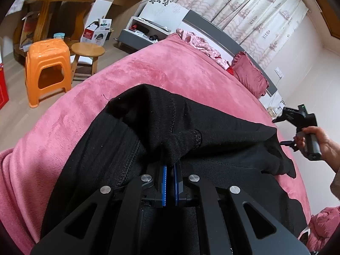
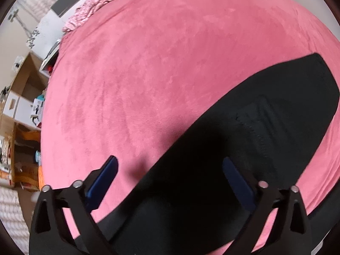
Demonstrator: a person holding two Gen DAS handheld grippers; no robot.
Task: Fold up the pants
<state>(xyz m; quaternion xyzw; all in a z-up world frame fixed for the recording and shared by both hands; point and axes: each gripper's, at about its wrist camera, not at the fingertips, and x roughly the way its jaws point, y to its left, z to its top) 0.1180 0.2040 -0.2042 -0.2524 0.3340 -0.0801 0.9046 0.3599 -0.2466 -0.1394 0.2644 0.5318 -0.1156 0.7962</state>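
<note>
Black pants lie bunched on a pink blanket that covers a bed. My left gripper is shut on a raised fold of the pants, the cloth pinched between its blue pads. At the right edge of the left wrist view a person's hand holds the other gripper's handle above the pants' far end. In the right wrist view my right gripper hovers open over a flat leg of the pants, with nothing between its fingers. The left finger stands over bare blanket, the right one over the black cloth.
An orange plastic stool and a round wooden stool stand on the floor left of the bed. A pink pillow and crumpled pink clothes lie at the headboard. A nightstand and wooden desk stand beyond.
</note>
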